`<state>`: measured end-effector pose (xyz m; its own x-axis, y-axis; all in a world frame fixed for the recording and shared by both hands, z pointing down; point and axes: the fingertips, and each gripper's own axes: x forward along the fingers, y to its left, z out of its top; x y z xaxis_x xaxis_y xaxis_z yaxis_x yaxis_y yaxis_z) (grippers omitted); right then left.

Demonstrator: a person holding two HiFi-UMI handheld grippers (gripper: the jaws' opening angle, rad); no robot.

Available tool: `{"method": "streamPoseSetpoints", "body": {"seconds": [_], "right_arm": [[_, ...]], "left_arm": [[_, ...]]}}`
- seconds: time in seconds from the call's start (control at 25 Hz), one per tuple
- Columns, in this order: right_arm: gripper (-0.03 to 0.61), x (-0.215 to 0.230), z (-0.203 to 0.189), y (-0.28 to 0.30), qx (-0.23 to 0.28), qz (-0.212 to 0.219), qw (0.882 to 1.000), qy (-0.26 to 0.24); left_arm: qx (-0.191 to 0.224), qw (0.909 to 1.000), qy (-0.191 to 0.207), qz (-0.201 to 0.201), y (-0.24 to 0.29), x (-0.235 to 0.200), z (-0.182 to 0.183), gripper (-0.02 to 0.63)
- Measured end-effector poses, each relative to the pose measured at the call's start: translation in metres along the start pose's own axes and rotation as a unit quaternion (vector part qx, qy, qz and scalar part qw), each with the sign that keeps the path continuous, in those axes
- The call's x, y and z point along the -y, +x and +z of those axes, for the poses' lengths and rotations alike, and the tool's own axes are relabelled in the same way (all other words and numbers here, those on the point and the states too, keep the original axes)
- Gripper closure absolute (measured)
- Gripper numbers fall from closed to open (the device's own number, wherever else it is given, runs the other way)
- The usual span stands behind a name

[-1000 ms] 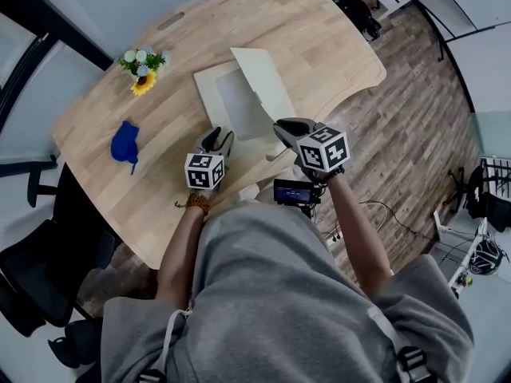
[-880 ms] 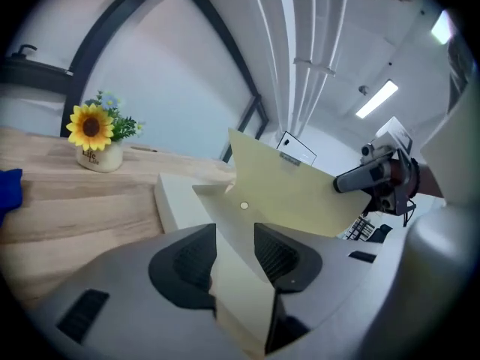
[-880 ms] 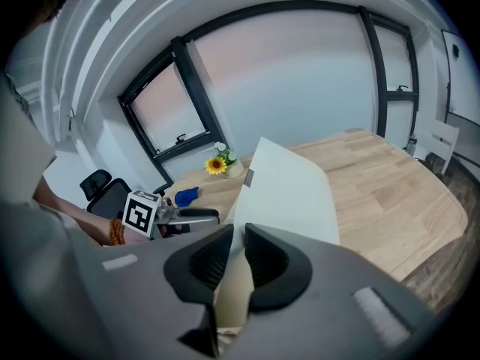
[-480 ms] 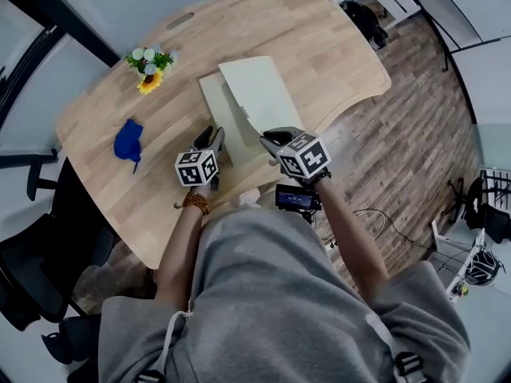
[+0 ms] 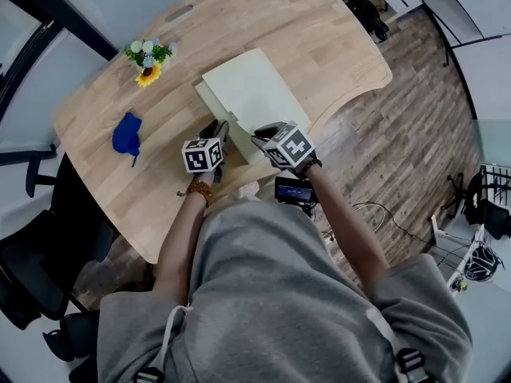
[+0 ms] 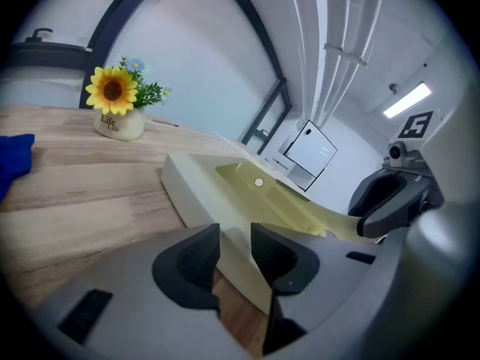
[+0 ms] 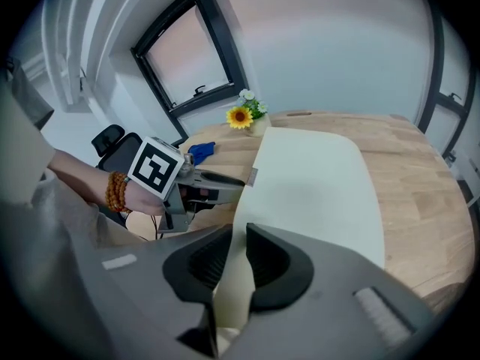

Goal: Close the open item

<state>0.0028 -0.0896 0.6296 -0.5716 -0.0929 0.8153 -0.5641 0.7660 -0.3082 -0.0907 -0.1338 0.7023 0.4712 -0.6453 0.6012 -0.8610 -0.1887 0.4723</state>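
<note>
A pale cream box stands on the wooden table [image 5: 319, 30]. Its hinged lid [image 5: 247, 86] leans low over the base [image 5: 209, 102], with a narrow gap showing the yellowish inside [image 6: 262, 190]. My right gripper [image 5: 267, 132] is shut on the lid's near edge [image 7: 315, 186], which fills the space between the jaws [image 7: 234, 257]; the jaws have just been opening a little. My left gripper [image 5: 217, 128] sits at the base's near corner. The base wall [image 6: 195, 190] runs between its jaws [image 6: 235, 246], which have just been closing onto it.
A small pot of flowers with a sunflower [image 5: 148, 58] stands at the table's far left. A blue cloth [image 5: 126, 134] lies left of the box. A black chair [image 5: 32, 278] stands off the table's left side. The table edge runs just below both grippers.
The lid has swung down from nearly upright to lying low over the base. Both grippers have moved down and in toward the box's near edge.
</note>
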Motion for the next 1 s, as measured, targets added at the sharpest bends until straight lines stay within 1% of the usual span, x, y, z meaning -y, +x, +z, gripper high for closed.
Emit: {"method": "streamPoseSetpoints", "body": {"seconds": [0.16,0.48,1.0], "right_arm": [[0.512,-0.001,-0.007,0.007,-0.020,0.004,1.000,-0.005],[0.508,-0.004,-0.015,0.023,-0.045,0.014,0.999,0.002],[0.502,-0.002,-0.028,0.046,-0.083,0.028,0.996,0.021]], "left_arm": [[-0.005,0.9999,-0.013,0.010,0.004,-0.006,0.000,0.485],[0.007,0.9987,-0.048,0.016,0.000,-0.017,-0.001,0.485],[0.001,0.9992,-0.033,0.020,-0.001,-0.017,-0.001,0.485]]}}
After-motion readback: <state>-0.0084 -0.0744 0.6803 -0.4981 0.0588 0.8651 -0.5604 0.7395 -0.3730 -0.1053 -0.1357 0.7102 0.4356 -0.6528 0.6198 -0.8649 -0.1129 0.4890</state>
